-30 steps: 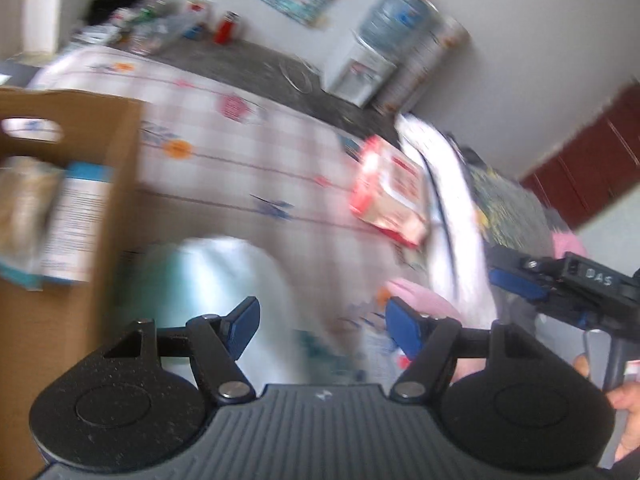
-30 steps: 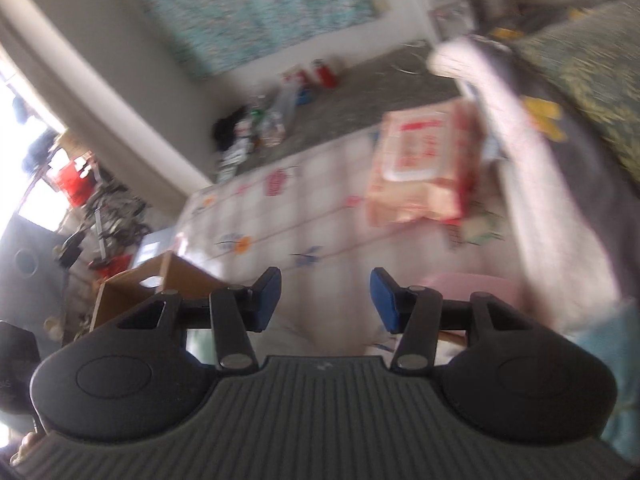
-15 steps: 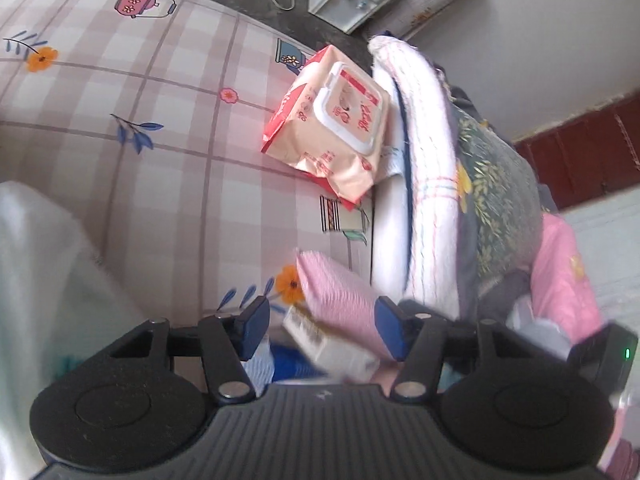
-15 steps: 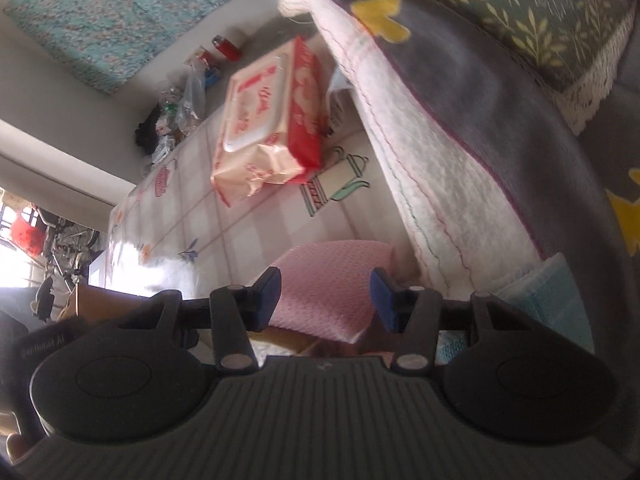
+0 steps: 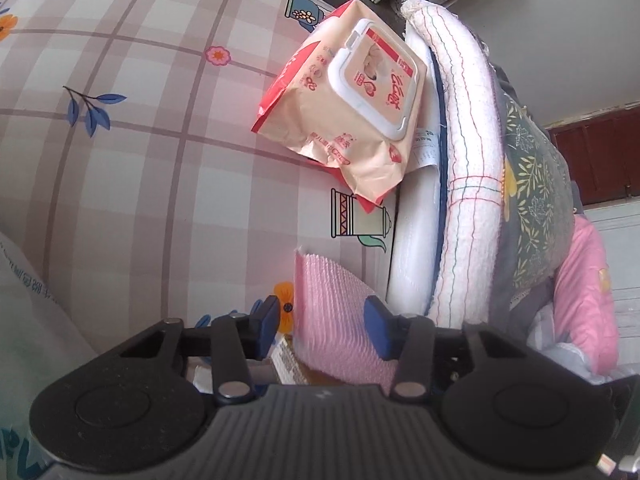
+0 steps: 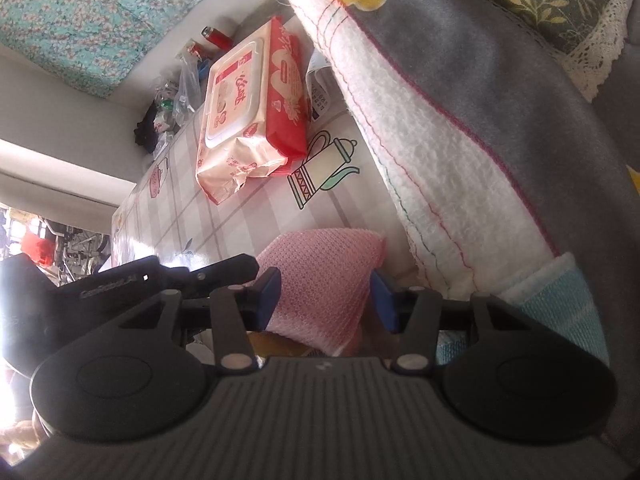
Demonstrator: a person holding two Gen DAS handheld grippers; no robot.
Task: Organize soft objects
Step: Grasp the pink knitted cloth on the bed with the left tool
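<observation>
a checked tablecloth [image 5: 132, 168] with teapot prints, red cans [image 6: 218, 37] and a floral curtain [image 6: 80, 12] beyond

The pink sponge's [image 5: 332, 320] lower part is hidden behind the left gripper [image 5: 326, 326]. The label [image 5: 290, 364] beneath it is too blurred to read.

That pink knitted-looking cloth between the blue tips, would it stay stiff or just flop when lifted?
The pink cloth would probably flop: its open mesh weave already bulges and folds over the packets beneath it. It looks light for its size, being thin. The rough texture should resist slipping in the left gripper, whose jaws have just been closing around it.
</observation>
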